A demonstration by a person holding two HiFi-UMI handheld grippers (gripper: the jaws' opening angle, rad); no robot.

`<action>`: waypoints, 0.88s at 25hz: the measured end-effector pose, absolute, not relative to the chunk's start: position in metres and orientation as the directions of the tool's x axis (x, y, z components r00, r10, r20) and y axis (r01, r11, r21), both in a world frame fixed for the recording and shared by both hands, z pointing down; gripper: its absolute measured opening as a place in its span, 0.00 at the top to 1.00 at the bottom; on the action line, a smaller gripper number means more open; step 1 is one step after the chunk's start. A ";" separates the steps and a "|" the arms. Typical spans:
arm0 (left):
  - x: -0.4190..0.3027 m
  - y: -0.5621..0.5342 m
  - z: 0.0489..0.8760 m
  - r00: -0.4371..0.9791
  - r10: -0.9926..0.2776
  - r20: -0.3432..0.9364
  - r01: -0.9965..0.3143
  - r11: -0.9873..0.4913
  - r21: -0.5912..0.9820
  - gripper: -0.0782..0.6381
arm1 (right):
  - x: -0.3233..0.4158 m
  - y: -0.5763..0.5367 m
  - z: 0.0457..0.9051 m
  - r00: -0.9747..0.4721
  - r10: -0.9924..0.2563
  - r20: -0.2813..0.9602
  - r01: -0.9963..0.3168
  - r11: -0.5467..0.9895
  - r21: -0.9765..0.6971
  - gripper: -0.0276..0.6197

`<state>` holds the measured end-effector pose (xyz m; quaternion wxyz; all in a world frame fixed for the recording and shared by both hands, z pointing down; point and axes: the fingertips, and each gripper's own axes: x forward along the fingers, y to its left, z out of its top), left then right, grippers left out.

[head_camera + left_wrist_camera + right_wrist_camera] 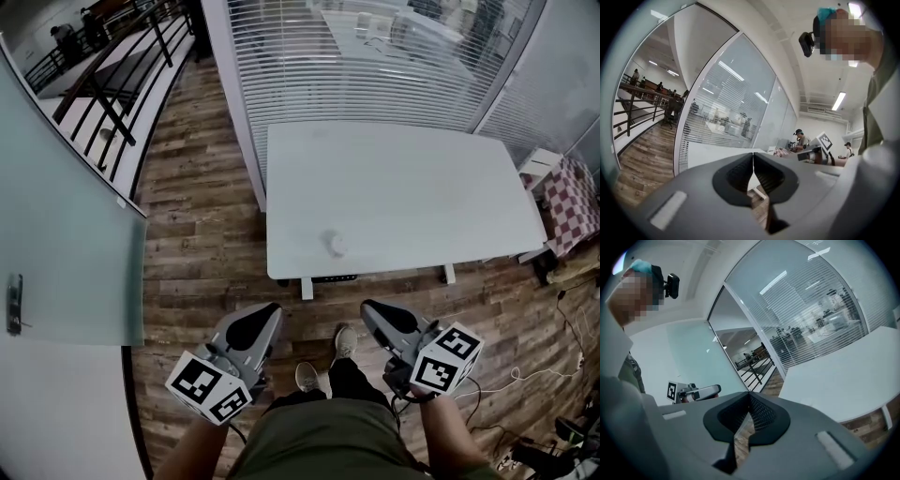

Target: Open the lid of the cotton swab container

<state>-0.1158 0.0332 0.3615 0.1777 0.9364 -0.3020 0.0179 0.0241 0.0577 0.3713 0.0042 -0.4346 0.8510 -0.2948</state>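
A small white cotton swab container [336, 244] stands near the front edge of the white table [403, 187]. Both grippers are held low, short of the table and above the wooden floor, well apart from the container. The left gripper [267, 311] is shut with nothing between its jaws; its own view shows the jaws [753, 154] meeting. The right gripper [367, 308] is likewise shut and empty, its jaws [749, 393] pressed together in the right gripper view. The container does not show in either gripper view.
A frosted glass partition [66, 234] stands at the left. A glass wall with blinds [375, 56] runs behind the table. A checked cloth item [577, 202] sits at the table's right end, with cables [562, 375] on the floor. The person's shoes [323, 361] are below the table edge.
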 end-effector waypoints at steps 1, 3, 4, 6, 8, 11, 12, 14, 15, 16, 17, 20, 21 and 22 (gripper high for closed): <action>-0.114 0.030 0.362 0.815 -0.562 0.145 -0.576 -0.752 0.320 0.88 | 0.026 0.054 0.372 -0.623 -0.741 0.248 -0.736 0.449 -0.507 0.94; -0.110 0.022 0.364 0.811 -0.565 0.152 -0.582 -0.749 0.318 0.88 | 0.031 0.046 0.374 -0.628 -0.739 0.246 -0.731 0.451 -0.512 0.94; -0.107 0.018 0.365 0.809 -0.567 0.156 -0.585 -0.747 0.318 0.88 | 0.033 0.042 0.376 -0.631 -0.736 0.245 -0.728 0.452 -0.516 0.94; -0.102 0.011 0.367 0.805 -0.572 0.161 -0.590 -0.742 0.318 0.88 | 0.037 0.032 0.379 -0.640 -0.728 0.245 -0.720 0.457 -0.522 0.94; -0.094 0.002 0.369 0.800 -0.576 0.167 -0.596 -0.737 0.317 0.88 | 0.041 0.023 0.382 -0.652 -0.717 0.247 -0.712 0.466 -0.526 0.94; -0.083 -0.013 0.375 0.793 -0.581 0.184 -0.607 -0.731 0.312 0.88 | 0.051 0.007 0.384 -0.666 -0.703 0.250 -0.701 0.475 -0.531 0.94; -0.079 -0.018 0.377 0.790 -0.583 0.190 -0.612 -0.726 0.313 0.88 | 0.054 0.002 0.385 -0.669 -0.699 0.251 -0.698 0.477 -0.534 0.94; -0.071 -0.028 0.383 0.784 -0.588 0.201 -0.620 -0.718 0.317 0.88 | 0.062 -0.009 0.388 -0.677 -0.691 0.254 -0.692 0.480 -0.539 0.94; -0.067 -0.032 0.385 0.781 -0.589 0.206 -0.623 -0.715 0.318 0.88 | 0.066 -0.013 0.389 -0.680 -0.687 0.256 -0.689 0.481 -0.542 0.94; -0.062 -0.036 0.389 0.778 -0.591 0.213 -0.627 -0.712 0.318 0.88 | 0.070 -0.017 0.391 -0.685 -0.682 0.258 -0.686 0.483 -0.545 0.94; -0.057 -0.040 0.392 0.775 -0.592 0.220 -0.631 -0.709 0.315 0.88 | 0.074 -0.022 0.393 -0.689 -0.676 0.261 -0.682 0.484 -0.548 0.94; -0.043 -0.052 0.401 0.762 -0.600 0.244 -0.648 -0.697 0.307 0.88 | 0.085 -0.035 0.400 -0.706 -0.654 0.272 -0.668 0.489 -0.560 0.94; -0.039 -0.056 0.404 0.757 -0.603 0.251 -0.653 -0.692 0.307 0.88 | 0.088 -0.040 0.403 -0.712 -0.646 0.274 -0.663 0.491 -0.565 0.94; -0.035 -0.060 0.406 0.752 -0.607 0.257 -0.659 -0.687 0.307 0.88 | 0.092 -0.045 0.405 -0.718 -0.639 0.276 -0.657 0.493 -0.570 0.94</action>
